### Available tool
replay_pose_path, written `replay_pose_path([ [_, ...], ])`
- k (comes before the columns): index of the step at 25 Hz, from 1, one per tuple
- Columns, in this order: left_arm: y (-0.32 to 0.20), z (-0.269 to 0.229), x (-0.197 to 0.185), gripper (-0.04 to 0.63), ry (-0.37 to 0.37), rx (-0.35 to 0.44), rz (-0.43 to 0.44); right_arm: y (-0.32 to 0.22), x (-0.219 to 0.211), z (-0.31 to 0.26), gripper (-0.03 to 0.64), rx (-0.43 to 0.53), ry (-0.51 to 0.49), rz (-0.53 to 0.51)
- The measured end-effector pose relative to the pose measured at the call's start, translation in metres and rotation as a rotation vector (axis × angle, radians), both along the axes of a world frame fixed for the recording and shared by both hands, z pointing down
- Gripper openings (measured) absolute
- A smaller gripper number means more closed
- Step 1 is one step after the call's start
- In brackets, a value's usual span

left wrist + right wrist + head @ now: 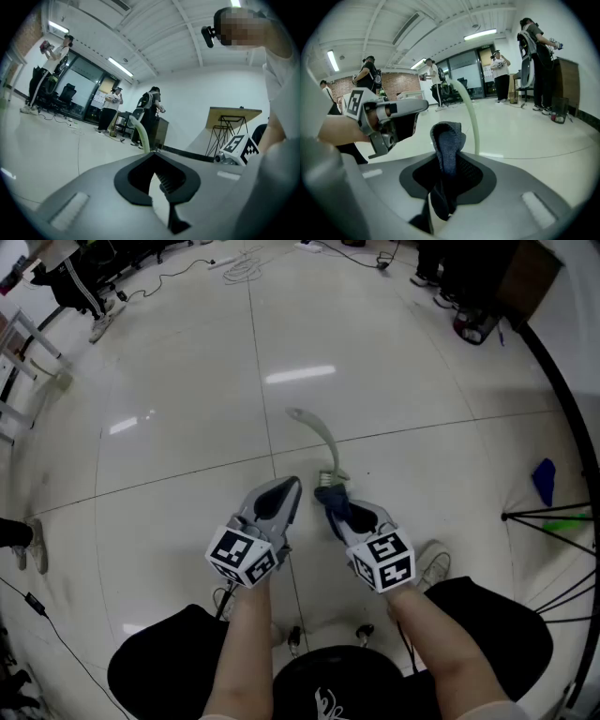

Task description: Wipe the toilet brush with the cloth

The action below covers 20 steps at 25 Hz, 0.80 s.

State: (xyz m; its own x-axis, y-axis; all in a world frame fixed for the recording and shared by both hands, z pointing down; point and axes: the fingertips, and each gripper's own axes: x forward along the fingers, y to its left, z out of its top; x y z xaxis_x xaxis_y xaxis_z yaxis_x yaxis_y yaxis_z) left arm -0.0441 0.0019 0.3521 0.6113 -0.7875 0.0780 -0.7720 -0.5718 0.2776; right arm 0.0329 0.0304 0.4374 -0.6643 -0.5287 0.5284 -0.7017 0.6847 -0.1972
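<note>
Right gripper view shows the right gripper's (449, 161) jaws pinching the cloth (448, 138). The left gripper's (153, 164) jaws are together and empty. The toilet brush (325, 442) rises from the floor (187, 381) just ahead. Wiping looks unstarted; next, the cloth must meet the brush.

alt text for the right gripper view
The right gripper has its jaws shut on a folded dark blue cloth, with the pale toilet brush handle rising just beyond. The left gripper is at the left, and people stand in the bright room behind.
</note>
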Motion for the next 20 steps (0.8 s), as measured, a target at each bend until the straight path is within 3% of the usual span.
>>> replay_pose_path([
  [4,-0.029,0.041,0.007,0.006,-0.089,-0.011,0.052,-0.014,-0.015,0.061,0.093,-0.095,0.021,-0.022],
  [10,-0.032,0.117,0.011,0.006,-0.079,-0.177,0.061,-0.006,-0.031,0.133,0.092,-0.283,0.038,-0.028],
  [13,-0.037,0.148,0.02,0.006,-0.117,-0.231,0.092,-0.02,-0.033,0.155,0.092,-0.328,0.031,-0.019],
  [20,-0.038,0.191,0.031,0.006,-0.122,-0.346,0.123,-0.023,-0.029,0.189,0.094,-0.438,0.029,-0.02],
])
